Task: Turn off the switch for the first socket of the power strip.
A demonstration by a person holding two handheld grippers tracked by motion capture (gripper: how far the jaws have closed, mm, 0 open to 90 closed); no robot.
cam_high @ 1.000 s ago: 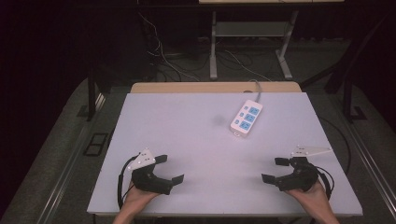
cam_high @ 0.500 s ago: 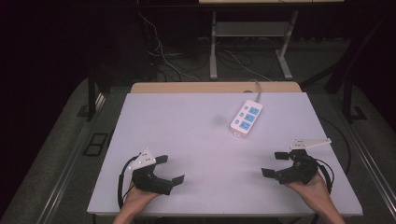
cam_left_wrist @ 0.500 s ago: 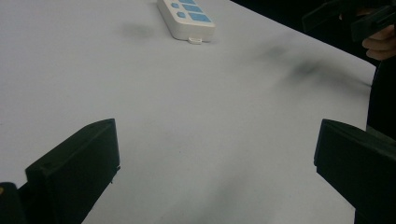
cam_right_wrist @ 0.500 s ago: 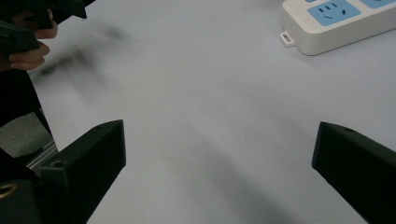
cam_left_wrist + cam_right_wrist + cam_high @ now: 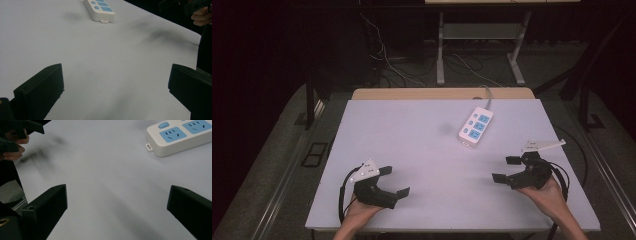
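Power strip (image 5: 475,126) lies far right of centre on the tabletop (image 5: 422,150), untouched. Left gripper (image 5: 388,186) and right gripper (image 5: 507,169) sit near, well apart, jaws wide, empty. Probably pre-reach; next move: right gripper forward to strip.

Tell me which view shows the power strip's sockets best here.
The right gripper view: the power strip is close, with blue socket faces, their slots and a blue switch plainly readable. The high view shows the whole power strip and its cable, but small. The left gripper view catches only its near end at the top edge.
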